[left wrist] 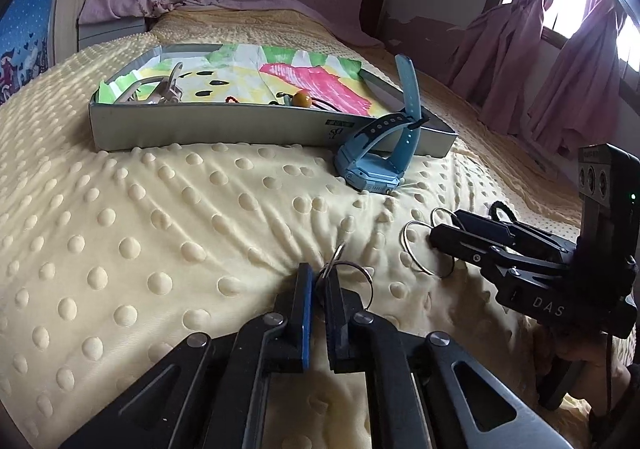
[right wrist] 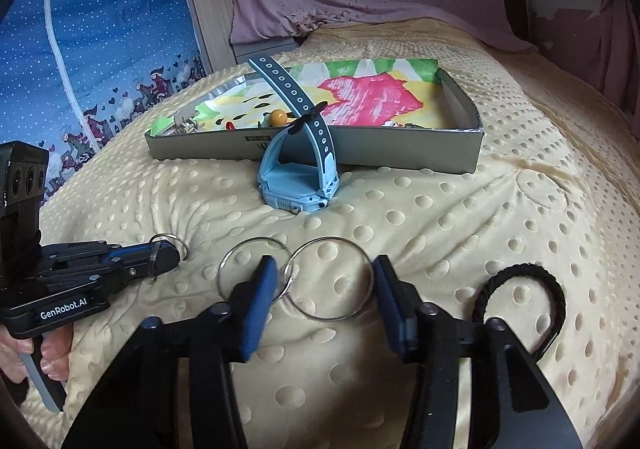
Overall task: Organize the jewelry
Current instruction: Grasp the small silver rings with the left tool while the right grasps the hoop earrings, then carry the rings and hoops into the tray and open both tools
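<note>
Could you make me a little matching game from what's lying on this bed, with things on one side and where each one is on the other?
Things:
1. watch
2. amber bead
3. black loop
4. small rings

Places:
A. inside the box
B. pinched in the left gripper
C. standing on the blanket, in front of the box
D. flat on the blanket, beside the right gripper

Pairs: 1-C, 2-A, 3-D, 4-B
</note>
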Demonstrator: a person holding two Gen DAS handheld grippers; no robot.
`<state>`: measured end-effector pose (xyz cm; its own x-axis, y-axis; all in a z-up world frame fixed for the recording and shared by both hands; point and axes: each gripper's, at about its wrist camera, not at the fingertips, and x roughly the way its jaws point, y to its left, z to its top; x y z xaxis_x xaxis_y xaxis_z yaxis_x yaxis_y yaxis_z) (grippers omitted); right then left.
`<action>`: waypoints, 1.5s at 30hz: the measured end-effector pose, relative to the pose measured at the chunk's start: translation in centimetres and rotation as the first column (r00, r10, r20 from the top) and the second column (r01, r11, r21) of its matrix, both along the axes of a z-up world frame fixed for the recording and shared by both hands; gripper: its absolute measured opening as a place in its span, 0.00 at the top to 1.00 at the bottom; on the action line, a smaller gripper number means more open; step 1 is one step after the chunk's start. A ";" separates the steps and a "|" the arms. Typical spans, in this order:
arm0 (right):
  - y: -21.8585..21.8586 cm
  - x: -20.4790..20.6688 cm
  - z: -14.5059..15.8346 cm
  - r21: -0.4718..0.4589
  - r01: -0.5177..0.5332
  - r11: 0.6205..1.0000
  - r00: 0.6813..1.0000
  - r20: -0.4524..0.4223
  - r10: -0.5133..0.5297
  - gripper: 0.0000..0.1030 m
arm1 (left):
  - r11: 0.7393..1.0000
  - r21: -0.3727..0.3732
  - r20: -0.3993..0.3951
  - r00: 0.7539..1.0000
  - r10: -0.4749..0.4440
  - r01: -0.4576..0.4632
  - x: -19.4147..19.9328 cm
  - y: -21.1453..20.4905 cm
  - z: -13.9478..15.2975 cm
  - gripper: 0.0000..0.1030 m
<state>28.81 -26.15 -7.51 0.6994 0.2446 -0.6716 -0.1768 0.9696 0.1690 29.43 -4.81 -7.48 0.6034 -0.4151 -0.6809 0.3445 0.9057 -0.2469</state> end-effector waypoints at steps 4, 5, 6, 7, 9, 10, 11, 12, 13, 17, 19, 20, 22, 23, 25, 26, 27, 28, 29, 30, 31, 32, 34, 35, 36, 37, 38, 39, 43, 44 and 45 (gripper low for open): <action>0.4 -0.3 -0.1 -0.005 -0.018 1.000 1.000 -0.002 0.018 0.61 | 1.000 0.005 0.016 1.000 -0.002 0.002 -0.3 -0.2 0.2 0.95; 0.6 -0.4 -0.1 -0.006 -0.026 1.000 1.000 -0.001 0.025 0.61 | 1.000 0.004 0.020 1.000 -0.004 0.004 -0.4 -0.2 0.3 0.95; 0.7 -0.5 -0.1 -0.008 -0.029 1.000 1.000 0.001 0.029 0.61 | 1.000 0.003 0.023 1.000 -0.005 0.005 -0.5 -0.1 0.4 0.95; 0.7 -0.6 0.0 -0.009 -0.031 0.999 1.000 0.003 0.031 0.61 | 1.000 0.002 0.027 1.000 -0.005 0.005 -0.6 -0.1 0.5 0.95; 0.6 -0.9 0.1 -0.001 -0.032 0.999 0.999 0.009 0.032 0.61 | 1.000 -0.002 0.036 0.999 -0.006 0.006 -0.7 0.0 0.8 0.95; 0.6 -1.0 0.2 0.003 -0.030 1.000 0.999 0.015 0.030 0.62 | 1.000 -0.004 0.040 0.999 -0.006 0.006 -0.8 0.0 0.9 0.95; 0.5 -1.2 0.3 0.006 -0.029 1.000 0.999 0.020 0.028 0.62 | 1.000 -0.005 0.044 0.999 -0.002 0.003 -0.9 0.1 1.0 0.95; 0.4 -1.3 0.5 0.009 -0.026 1.000 0.999 0.025 0.026 0.62 | 1.000 -0.006 0.048 0.999 0.001 -0.001 -1.0 0.1 1.1 0.95; 0.3 -1.4 0.5 0.010 -0.023 1.000 0.999 0.029 0.023 0.62 | 1.000 -0.009 0.053 0.999 0.004 -0.004 -1.1 0.1 1.3 0.95; 0.2 -1.7 1.1 0.013 -0.016 1.000 0.999 0.052 0.015 0.62 | 1.000 -0.002 0.067 0.998 0.005 -0.005 -1.4 0.0 1.8 0.95; 0.2 -1.8 1.4 0.015 -0.016 1.000 0.998 0.060 0.015 0.62 | 1.000 0.012 0.072 0.997 0.003 -0.004 -1.7 -0.3 2.0 0.95; 0.2 -1.9 1.6 0.015 -0.014 1.000 0.998 0.066 0.013 0.62 | 1.000 0.021 0.073 0.997 0.002 -0.004 -1.7 -0.4 2.2 0.95; 0.1 -2.0 1.8 0.019 -0.013 1.000 0.997 0.076 0.011 0.62 | 0.999 0.035 0.075 0.997 -0.002 -0.001 -1.9 -0.7 2.5 0.95; 0.1 -2.0 1.9 0.021 -0.012 1.000 0.997 0.080 0.010 0.62 | 0.999 0.039 0.078 0.997 -0.002 -0.001 -1.9 -0.7 2.7 0.95; -0.1 -2.1 2.3 0.028 -0.007 1.000 0.996 0.093 0.004 0.62 | 0.999 0.035 0.082 0.997 -0.001 -0.002 -1.9 -0.8 3.0 0.95; -0.1 -2.1 2.4 0.031 -0.006 0.999 0.995 0.097 0.003 0.62 | 1.000 0.028 0.086 0.996 0.003 -0.006 -1.9 -0.8 3.1 0.95; -0.2 -2.1 2.6 0.036 -0.005 0.999 0.995 0.101 0.001 0.62 | 1.000 0.016 0.101 0.995 0.019 -0.020 -1.9 -0.7 3.3 0.95; -0.4 -2.2 2.8 0.045 -0.002 0.999 0.994 0.106 -0.003 0.62 | 1.000 0.007 0.114 0.993 0.024 -0.025 -1.9 -0.8 3.5 0.95; -0.7 -2.2 3.0 0.055 0.000 0.998 0.994 0.110 -0.006 0.62 | 0.999 0.003 0.122 0.992 0.031 -0.032 -1.8 -0.9 3.6 0.95; -0.9 -2.1 3.2 0.061 0.002 0.998 0.993 0.116 -0.009 0.62 | 0.999 -0.003 0.127 0.991 0.038 -0.038 -1.7 -0.9 3.8 0.95; -1.0 -2.1 3.5 0.060 0.005 0.998 0.992 0.123 -0.012 0.62 | 0.999 -0.008 0.129 0.991 0.041 -0.040 -1.6 -1.0 4.0 0.95; -1.2 -2.0 3.8 0.059 0.009 0.998 0.991 0.132 -0.017 0.62 | 0.999 -0.011 0.132 0.990 0.044 -0.043 -1.5 -1.2 4.2 0.95; -1.7 -1.9 4.4 0.067 0.015 0.998 0.988 0.149 -0.025 0.62 | 0.999 -0.017 0.140 0.989 0.045 -0.043 -1.1 -1.5 4.7 0.95; -1.9 -1.8 4.7 0.061 0.017 0.998 0.987 0.158 -0.027 0.62 | 0.999 -0.019 0.148 0.988 0.047 -0.044 -0.9 -1.8 5.0 0.95; -2.1 -1.6 5.1 0.054 0.017 0.998 0.986 0.165 -0.026 0.62 | 0.999 -0.023 0.150 0.987 0.049 -0.046 -0.6 -1.9 5.3 0.95; -2.3 -1.3 5.4 0.051 0.018 0.999 0.984 0.173 -0.026 0.62 | 0.998 -0.033 0.147 0.988 0.056 -0.051 -0.2 -2.1 5.7 0.95; -2.5 -1.1 5.6 0.051 0.017 0.999 0.984 0.178 -0.026 0.62 | 0.998 -0.042 0.143 0.988 0.061 -0.055 0.2 -2.1 5.9 0.95; -2.7 -0.7 5.9 0.053 0.016 0.998 0.983 0.184 -0.025 0.62 | 0.997 -0.047 0.143 0.987 0.071 -0.065 1.0 -2.2 6.3 0.95; -3.7 1.7 7.1 0.081 0.021 0.997 0.976 0.216 -0.038 0.62 | 0.995 -0.034 0.165 0.982 0.093 -0.089 3.5 -2.7 7.5 0.95; -3.8 2.5 7.5 0.078 0.020 0.997 0.974 0.224 -0.037 0.62 | 0.995 -0.031 0.168 0.981 0.096 -0.092 4.4 -2.8 7.7 0.95; -3.8 3.2 7.9 0.069 0.019 0.997 0.972 0.232 -0.034 0.62 | 0.995 -0.027 0.169 0.981 0.100 -0.097 5.1 -2.9 7.8 0.95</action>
<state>31.97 -29.99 0.41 0.8416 0.2620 -0.4723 -0.1932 0.9626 0.1897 34.56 -7.76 0.32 0.7479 -0.3594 -0.5581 0.2920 0.9332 -0.2096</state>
